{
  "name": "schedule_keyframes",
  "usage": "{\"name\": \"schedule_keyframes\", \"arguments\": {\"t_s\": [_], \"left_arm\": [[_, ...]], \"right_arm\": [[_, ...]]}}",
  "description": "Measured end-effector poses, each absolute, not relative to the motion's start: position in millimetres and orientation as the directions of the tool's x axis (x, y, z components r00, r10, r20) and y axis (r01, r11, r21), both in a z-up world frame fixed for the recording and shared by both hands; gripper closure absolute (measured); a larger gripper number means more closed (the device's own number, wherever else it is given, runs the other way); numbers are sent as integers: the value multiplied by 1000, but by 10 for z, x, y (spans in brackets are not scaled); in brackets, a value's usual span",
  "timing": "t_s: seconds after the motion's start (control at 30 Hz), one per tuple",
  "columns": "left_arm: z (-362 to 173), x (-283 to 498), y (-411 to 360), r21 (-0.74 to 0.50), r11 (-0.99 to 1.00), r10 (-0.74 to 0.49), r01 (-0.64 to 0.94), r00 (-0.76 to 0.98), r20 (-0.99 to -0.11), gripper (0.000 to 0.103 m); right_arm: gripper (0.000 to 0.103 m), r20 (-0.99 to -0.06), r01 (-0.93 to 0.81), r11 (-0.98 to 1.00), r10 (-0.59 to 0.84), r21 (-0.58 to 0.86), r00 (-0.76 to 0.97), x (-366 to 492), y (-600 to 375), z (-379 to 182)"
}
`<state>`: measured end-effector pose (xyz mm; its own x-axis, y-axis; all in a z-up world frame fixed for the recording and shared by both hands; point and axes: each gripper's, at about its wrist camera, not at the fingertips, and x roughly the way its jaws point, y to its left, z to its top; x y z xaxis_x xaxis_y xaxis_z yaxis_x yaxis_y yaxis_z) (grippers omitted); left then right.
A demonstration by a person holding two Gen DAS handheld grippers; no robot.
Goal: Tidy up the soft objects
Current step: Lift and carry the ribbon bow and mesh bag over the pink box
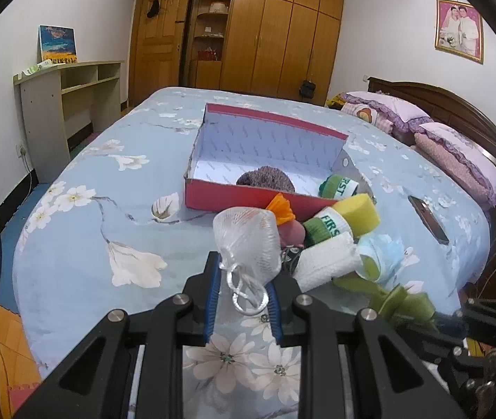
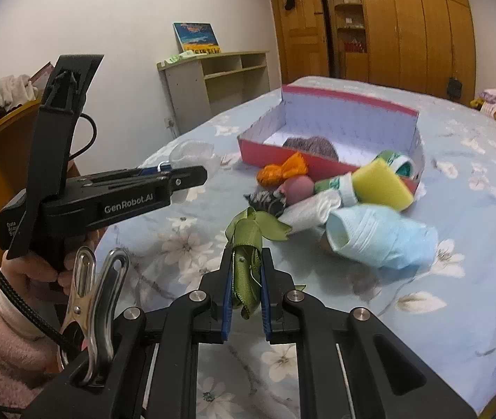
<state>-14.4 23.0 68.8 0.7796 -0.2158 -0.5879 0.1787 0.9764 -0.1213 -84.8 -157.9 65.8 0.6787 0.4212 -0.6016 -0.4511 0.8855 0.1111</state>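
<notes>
Progress, soft items, L to R across bed [image 1: 73, 244]: L gripper [image 1: 244, 289] pinching white mesh pouch [image 1: 248, 241] by its cord, lifted, not boxed yet. Red box [image 1: 248, 199] mid-bed, only grey knit hat [image 1: 265, 179] inside. Pile at box's near-right corner w/ sponge [image 1: 359, 213], socks, mask: still out. R gripper [image 2: 244, 272] pinching green ribbon [image 2: 246, 241]. Est. mostly undone.

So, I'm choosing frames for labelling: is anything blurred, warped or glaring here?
Left wrist view: the green ribbon is smeared, the wardrobe bows with fisheye, corners are dark. Right wrist view: the mesh bag and blue mask look soft; no strong glare in either.
</notes>
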Motion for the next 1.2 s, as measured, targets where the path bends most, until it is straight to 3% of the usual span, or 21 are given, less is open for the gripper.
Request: {"name": "schedule_keyframes", "arguments": {"t_s": [0.6,1.2], "left_arm": [[987,314,122,-86,983,-184,165,799,-573,78],[1064,1190,-48,-59,986,-163,159,794,-586,78]], "right_arm": [[89,-539,-405,913,366,51,758,-412,-1794,1087],[89,-541,-374,927,333,37,772,393,-1844,1238]]}}
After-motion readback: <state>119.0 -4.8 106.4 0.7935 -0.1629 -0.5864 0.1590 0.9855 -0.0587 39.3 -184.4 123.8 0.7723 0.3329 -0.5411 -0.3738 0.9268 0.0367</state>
